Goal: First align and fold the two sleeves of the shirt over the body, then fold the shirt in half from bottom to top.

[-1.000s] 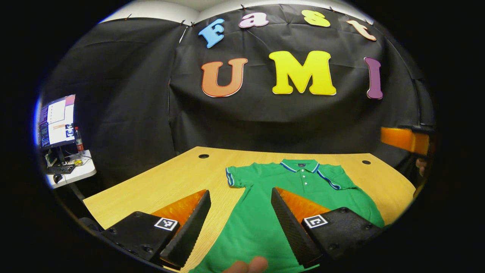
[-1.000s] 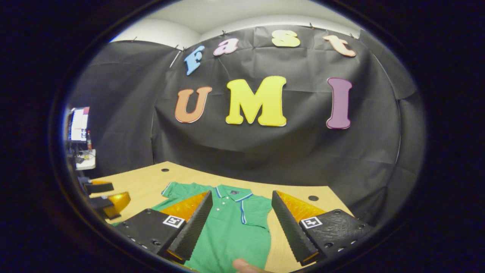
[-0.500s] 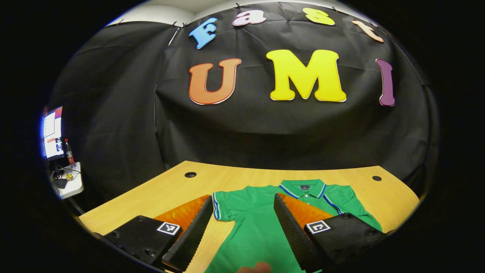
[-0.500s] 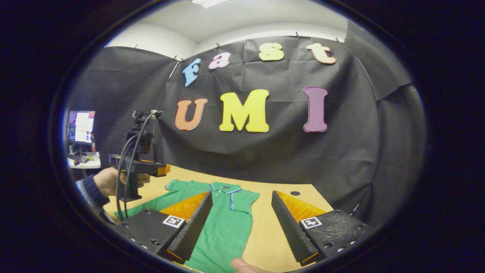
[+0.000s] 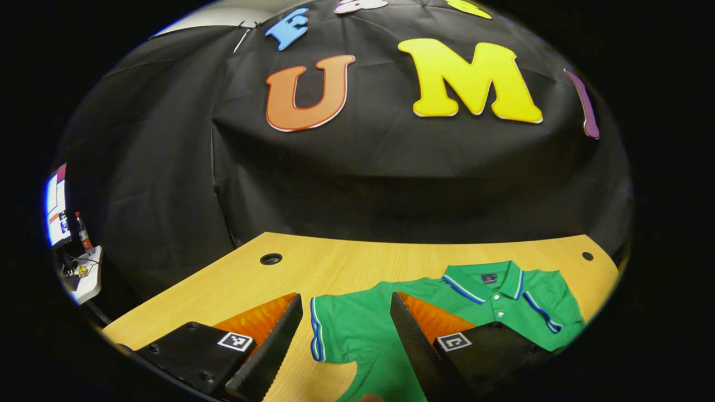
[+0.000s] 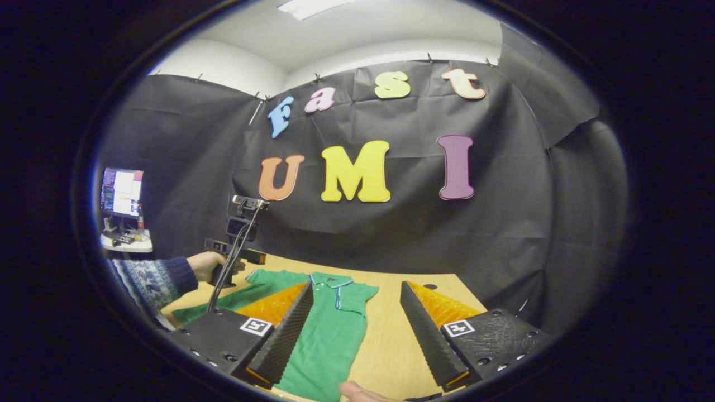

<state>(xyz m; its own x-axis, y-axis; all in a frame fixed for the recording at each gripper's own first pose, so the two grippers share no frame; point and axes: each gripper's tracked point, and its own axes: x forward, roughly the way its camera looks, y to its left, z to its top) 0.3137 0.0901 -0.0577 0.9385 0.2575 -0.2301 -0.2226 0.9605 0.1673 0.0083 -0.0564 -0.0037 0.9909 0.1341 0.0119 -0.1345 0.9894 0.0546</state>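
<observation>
1. Green short-sleeved polo shirt [image 5: 368, 335] with blue-and-white trimmed collar and cuffs: lies flat, front up, on the light wooden table [image 5: 234, 279]. In the left gripper view its collar sits at about 4 o'clock and one sleeve at about 6 o'clock; neither sleeve is folded over the body.
2. Left gripper [image 5: 341, 346]: fingers spread wide, holding nothing. The trimmed sleeve cuff [image 5: 316, 329] shows in the gap between the fingers; whether the tips touch the cloth cannot be told.
3. Right gripper [image 6: 352, 329]: fingers spread wide, holding nothing, above the shirt [image 6: 329, 329] near its side edge. One finger overlaps the shirt's body; the other stands over bare table [image 6: 391, 346].
4. In the right gripper view, at about 9 o'clock: a hand [image 6: 204, 265] in a patterned knit sleeve [image 6: 151, 279] holds the left gripper [image 6: 237, 251], with a black cable hanging from it, over the shirt's far sleeve.
5. Background, at about 9 o'clock in both views: a lit monitor [image 6: 120, 192] on a small white side table [image 6: 125, 241].
</observation>
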